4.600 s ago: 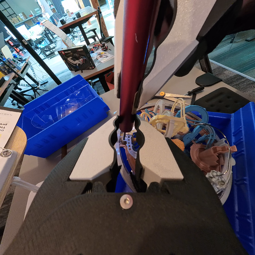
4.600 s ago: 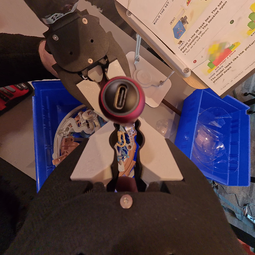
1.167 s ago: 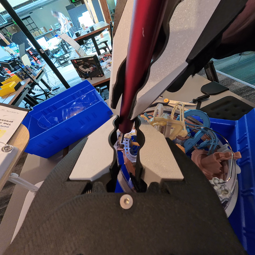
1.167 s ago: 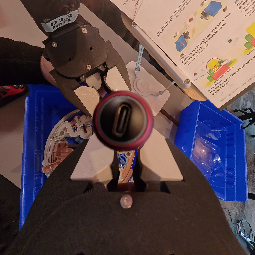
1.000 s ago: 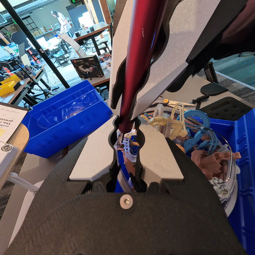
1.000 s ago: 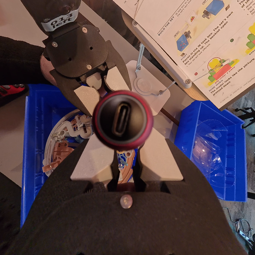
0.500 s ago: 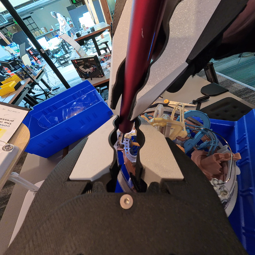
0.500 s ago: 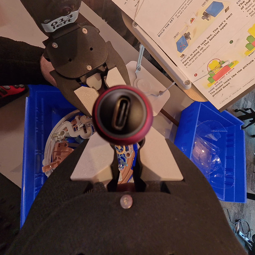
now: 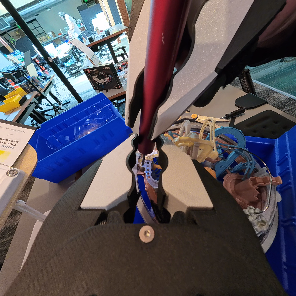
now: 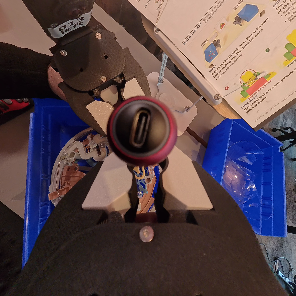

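My right gripper (image 10: 146, 168) is shut on a red electric screwdriver (image 10: 141, 130) and holds it upright, its end with the socket towards the camera. In the left wrist view the screwdriver (image 9: 153, 80) comes down from above in my right gripper (image 9: 141, 128). Its thin bit rests on a round toy (image 9: 232, 184) of coloured plastic tracks, just between the fingers of my left gripper (image 9: 146, 144). My left gripper (image 10: 112, 105) is shut on the rim of the toy (image 10: 70, 173), which lies in a blue bin (image 10: 38, 144).
A second blue bin (image 9: 72, 144) with clear plastic shells stands beside it and also shows in the right wrist view (image 10: 248, 176). An instruction board (image 10: 232, 48) on a white stand (image 10: 176, 102) leans over the table. Scissors (image 9: 200, 117) and a black pad (image 9: 264, 125) lie behind.
Both grippers keep their hold. The screwdriver stays on the same spot of the toy and only sways slightly; its end has come a little closer to the right camera.
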{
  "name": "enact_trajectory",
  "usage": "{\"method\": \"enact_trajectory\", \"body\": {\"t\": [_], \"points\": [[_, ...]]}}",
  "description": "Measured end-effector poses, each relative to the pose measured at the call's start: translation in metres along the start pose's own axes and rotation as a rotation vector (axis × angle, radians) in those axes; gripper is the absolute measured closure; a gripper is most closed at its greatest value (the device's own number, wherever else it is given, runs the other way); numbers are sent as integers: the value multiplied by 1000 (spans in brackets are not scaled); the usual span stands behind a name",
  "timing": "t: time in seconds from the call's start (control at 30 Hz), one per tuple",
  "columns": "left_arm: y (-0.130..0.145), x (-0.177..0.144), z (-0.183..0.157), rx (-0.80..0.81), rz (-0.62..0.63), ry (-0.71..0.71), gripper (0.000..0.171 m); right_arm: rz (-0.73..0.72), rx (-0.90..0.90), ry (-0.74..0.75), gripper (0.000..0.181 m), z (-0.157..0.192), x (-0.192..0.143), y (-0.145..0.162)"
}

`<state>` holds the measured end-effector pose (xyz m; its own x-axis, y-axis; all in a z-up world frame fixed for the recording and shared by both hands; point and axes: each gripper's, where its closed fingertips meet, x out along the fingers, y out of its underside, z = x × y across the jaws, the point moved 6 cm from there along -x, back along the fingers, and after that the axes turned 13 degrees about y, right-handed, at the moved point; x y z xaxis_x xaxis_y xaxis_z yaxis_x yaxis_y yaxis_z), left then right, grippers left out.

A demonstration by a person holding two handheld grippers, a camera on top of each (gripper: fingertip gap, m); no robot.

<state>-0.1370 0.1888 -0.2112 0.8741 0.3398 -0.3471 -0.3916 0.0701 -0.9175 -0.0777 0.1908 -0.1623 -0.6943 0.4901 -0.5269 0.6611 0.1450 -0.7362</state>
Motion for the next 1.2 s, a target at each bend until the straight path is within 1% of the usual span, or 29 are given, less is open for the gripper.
{"method": "enact_trajectory", "body": {"t": [0.03, 0.53, 0.6, 0.83, 1.03, 1.2], "points": [[0, 0, 0, 0, 1, 0, 151, 0, 0, 0, 162, 0, 0, 0], [-3, 1, 0, 17, 12, -3, 152, -29, 35, -1, 162, -1, -2, 0], [-5, 1, -1, 21, 18, -5, 152, -36, 55, -14, 159, -1, -3, -2], [-16, -1, -2, 51, 34, -18, 152, -80, 65, -8, 161, -5, -13, -7], [-26, -9, -4, 72, 69, -28, 153, -142, 131, -48, 161, -8, -20, -12], [-33, -28, -2, 52, 76, -43, 153, -223, 208, -103, 162, -11, -20, -25]]}}
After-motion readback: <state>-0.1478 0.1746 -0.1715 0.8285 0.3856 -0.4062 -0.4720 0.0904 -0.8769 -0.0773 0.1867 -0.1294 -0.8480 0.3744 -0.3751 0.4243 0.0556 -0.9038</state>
